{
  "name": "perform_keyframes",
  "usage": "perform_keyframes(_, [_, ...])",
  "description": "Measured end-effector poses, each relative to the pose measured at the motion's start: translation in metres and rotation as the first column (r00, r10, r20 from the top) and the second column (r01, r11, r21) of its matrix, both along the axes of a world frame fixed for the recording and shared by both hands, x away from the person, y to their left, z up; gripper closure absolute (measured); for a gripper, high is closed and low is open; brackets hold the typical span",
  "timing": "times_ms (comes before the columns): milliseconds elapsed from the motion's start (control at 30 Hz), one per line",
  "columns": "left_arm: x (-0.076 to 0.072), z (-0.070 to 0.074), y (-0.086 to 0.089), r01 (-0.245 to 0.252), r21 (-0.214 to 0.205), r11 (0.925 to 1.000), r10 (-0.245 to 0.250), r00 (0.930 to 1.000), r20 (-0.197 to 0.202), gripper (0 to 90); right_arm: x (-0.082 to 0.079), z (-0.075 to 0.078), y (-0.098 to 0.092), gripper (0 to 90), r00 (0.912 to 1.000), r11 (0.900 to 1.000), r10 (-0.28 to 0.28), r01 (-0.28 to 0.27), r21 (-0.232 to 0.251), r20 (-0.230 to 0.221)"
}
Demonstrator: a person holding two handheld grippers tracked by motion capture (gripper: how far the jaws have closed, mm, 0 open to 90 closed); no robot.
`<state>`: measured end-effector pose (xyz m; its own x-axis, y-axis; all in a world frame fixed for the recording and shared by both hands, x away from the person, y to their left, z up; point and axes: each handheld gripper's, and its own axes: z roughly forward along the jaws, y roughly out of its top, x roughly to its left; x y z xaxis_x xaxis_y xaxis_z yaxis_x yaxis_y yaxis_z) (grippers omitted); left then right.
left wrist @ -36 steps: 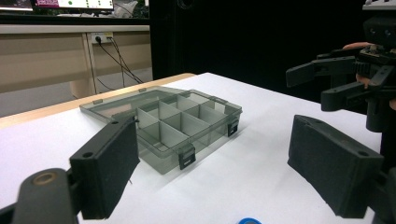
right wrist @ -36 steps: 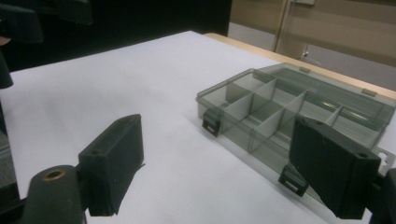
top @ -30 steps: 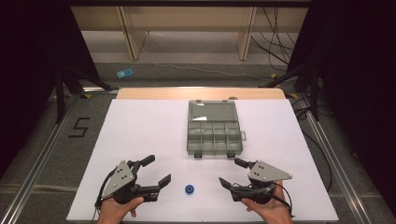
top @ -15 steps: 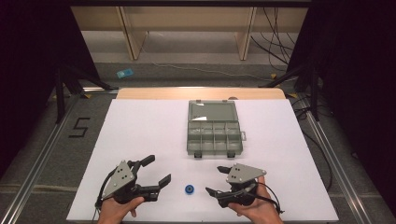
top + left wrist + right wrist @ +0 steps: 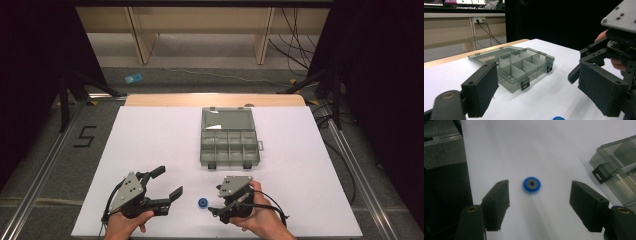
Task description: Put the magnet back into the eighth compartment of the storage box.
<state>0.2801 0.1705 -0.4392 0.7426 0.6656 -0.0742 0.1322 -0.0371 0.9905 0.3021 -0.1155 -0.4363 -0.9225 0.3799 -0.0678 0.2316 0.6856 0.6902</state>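
Observation:
A small blue ring (image 5: pixel 202 202) with a dark centre lies flat on the white table (image 5: pixel 150 135) near its front edge. My right gripper (image 5: pixel 216 200) points left at it. Its jaws have just been closing and stand open, and the blue ring (image 5: pixel 531 184) lies between the fingertips, untouched. My right gripper (image 5: pixel 540 195) holds nothing. Left of the ring, my left gripper (image 5: pixel 167 182) is open and empty. My left gripper (image 5: pixel 541 85) looks toward an open clear compartment box (image 5: pixel 514 62), and the right gripper (image 5: pixel 614 47) shows close at the right there.
The clear compartment box (image 5: pixel 229 139) sits mid-table with its lid folded back and its latches facing me. A box corner (image 5: pixel 621 170) shows at the right. Metal rails (image 5: pixel 350 165) flank the table. A "5" mark (image 5: pixel 85 136) and cables (image 5: pixel 295 45) are on the floor.
My right gripper has slid left across the table toward the blue ring, and its jaws have narrowed. The left gripper, the ring and the box have stayed put.

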Motion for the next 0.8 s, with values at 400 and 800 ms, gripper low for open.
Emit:
perform_keyframes(400, [0.0,0.0,0.001,-0.002,-0.003,1.0,0.002,1.0,0.001,16.0,0.016,-0.005,0.026,35.9,0.9975,0.9931,0.047,-0.052,-0.105,-0.052])
perform_keyframes(800, [0.001,0.0,0.001,0.003,-0.017,0.9999,-0.003,1.0,0.007,16.0,0.026,-0.011,0.043,39.1,0.991,0.9755,0.105,-0.119,-0.185,-0.083])
